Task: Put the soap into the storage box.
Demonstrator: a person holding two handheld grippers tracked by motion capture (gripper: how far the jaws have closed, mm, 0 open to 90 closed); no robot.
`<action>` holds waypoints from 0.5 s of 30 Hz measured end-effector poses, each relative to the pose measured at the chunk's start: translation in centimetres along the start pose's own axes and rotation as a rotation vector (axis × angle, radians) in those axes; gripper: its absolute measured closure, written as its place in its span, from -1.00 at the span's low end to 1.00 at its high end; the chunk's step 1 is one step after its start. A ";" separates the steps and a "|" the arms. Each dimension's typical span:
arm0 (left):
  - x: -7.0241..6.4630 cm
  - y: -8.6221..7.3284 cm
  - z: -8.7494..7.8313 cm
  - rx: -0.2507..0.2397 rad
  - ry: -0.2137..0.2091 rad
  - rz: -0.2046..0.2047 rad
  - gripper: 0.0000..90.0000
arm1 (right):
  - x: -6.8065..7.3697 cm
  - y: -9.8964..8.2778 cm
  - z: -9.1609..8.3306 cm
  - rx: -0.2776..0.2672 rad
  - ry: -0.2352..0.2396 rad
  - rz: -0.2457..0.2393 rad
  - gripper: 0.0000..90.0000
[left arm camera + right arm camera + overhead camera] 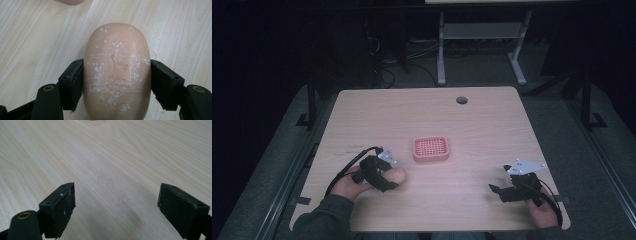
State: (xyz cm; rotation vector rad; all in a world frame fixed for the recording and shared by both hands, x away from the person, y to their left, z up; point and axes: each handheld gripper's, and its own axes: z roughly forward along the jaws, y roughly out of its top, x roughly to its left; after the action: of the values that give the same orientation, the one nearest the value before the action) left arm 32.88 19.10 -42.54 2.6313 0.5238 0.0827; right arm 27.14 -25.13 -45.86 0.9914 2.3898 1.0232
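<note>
high view: the left gripper (379, 172) sits near the front left of the table (492, 120), clamped on a tan bar of soap (396, 175) whose rounded end pokes out to the right of the jaws. the pink soap dish (431, 149) lies just beyond it, near the middle of the table, with nothing on its grid. the right gripper (504, 188) rests low at the front right, well apart from both

left gripper view: the soap (117, 72) stands between the two black jaws, both pads pressed flat against its long sides, so the grip looks firm. its face is scratched and flecked with white. a pink edge of the dish (71, 2) peeks in at the top

right gripper view: the jaws stand wide apart with nothing between them, over bare wood (112, 170)

the step in hand looks like the pickup of the soap, with the placing in the dish not yet done. the next move calls for a short lift and carry forward and right, then lowering the bar flat onto the grid before letting go
</note>
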 end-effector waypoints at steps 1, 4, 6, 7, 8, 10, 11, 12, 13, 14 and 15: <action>0.1 0.3 -0.1 0.006 0.002 0.008 -0.28 | 0.0 0.0 0.0 0.001 0.000 0.001 -0.69; 0.2 0.7 -0.2 0.009 0.002 0.009 -0.28 | 0.0 0.0 0.0 0.000 0.001 -0.002 -0.69; 0.3 0.9 -0.3 0.010 0.001 0.010 -0.28 | 0.0 0.0 0.0 -0.001 0.002 -0.004 -0.69; 0.4 1.1 -0.3 0.012 0.002 0.015 -0.28 | 0.0 0.0 0.0 -0.002 0.002 -0.006 -0.69; 0.4 1.3 -0.3 0.014 0.002 0.014 -0.28 | 0.0 0.0 0.0 -0.002 0.003 -0.006 -0.69; 0.5 1.4 -0.3 0.016 0.001 0.017 -0.28 | 0.0 0.0 0.0 -0.002 0.004 -0.007 -0.69; 0.6 1.7 -0.2 0.017 -0.001 0.018 -0.28 | 0.0 0.0 0.0 -0.002 0.005 -0.008 -0.69; 0.6 1.7 -0.2 0.017 -0.001 0.018 -0.28 | 0.0 0.0 0.0 -0.002 0.005 -0.008 -0.69; 0.7 1.9 -0.2 0.019 -0.007 0.019 -0.28 | 0.0 0.0 0.0 -0.004 0.006 -0.011 -0.69; 0.7 1.9 -0.2 0.019 -0.007 0.019 -0.28 | 0.0 0.0 0.0 -0.004 0.006 -0.011 -0.69; 0.7 2.0 -0.2 0.019 -0.006 0.018 -0.28 | 0.1 0.1 0.0 -0.005 0.008 -0.008 -0.69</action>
State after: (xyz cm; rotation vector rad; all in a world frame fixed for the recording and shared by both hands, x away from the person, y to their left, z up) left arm 34.23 17.81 -41.51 2.6542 0.5011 0.0762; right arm 27.13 -25.00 -45.84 0.9772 2.3945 1.0322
